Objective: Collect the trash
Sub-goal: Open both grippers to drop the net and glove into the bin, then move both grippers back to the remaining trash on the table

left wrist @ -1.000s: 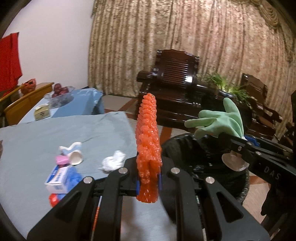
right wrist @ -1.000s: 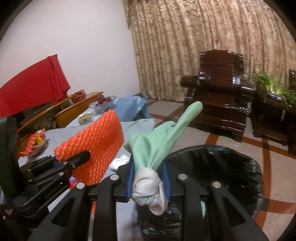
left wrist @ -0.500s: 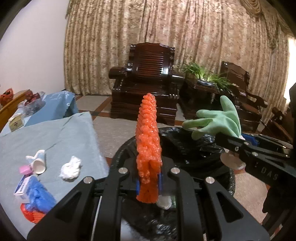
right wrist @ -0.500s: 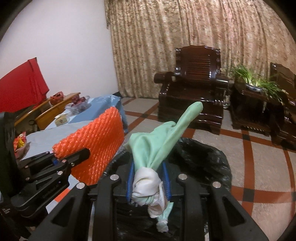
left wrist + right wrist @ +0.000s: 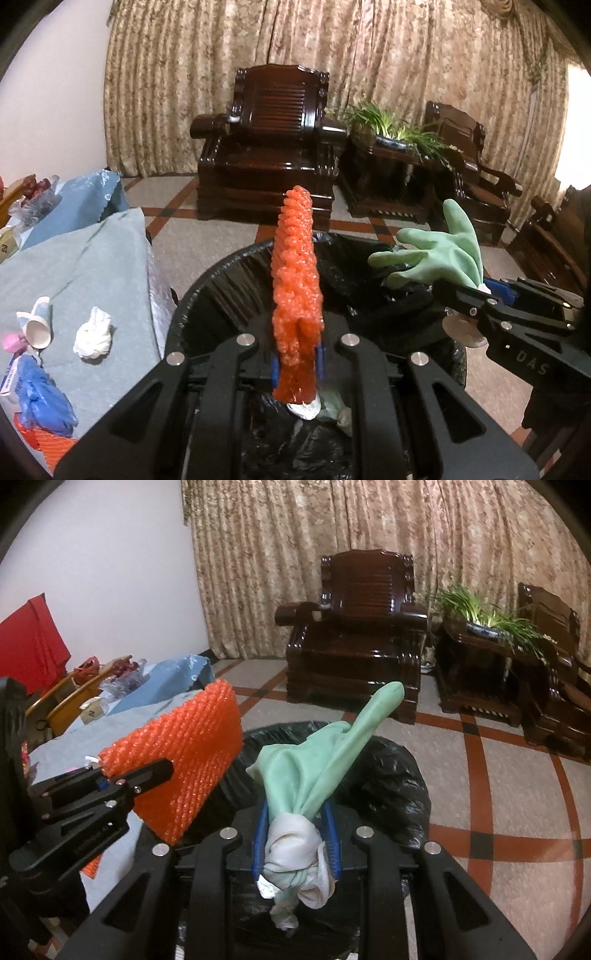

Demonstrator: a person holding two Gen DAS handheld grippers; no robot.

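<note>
Now both loads have swung from the surface (image 5: 85, 266) over the bin (image 5: 207, 295): left claw (image 5: 297, 363) pinching orange mesh (image 5: 297, 288), right claw (image 5: 295, 843) pinching the green glove (image 5: 317, 760), ready to drop.

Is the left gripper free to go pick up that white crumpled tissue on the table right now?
Probably not: the left gripper is shut on the orange mesh pad above the bin; the tissue lies unobstructed.

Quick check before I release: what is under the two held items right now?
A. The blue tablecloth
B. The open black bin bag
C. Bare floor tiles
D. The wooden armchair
B: the orange mesh pad in the left gripper and the green glove in the right gripper both hang over the open black bin bag.
</note>
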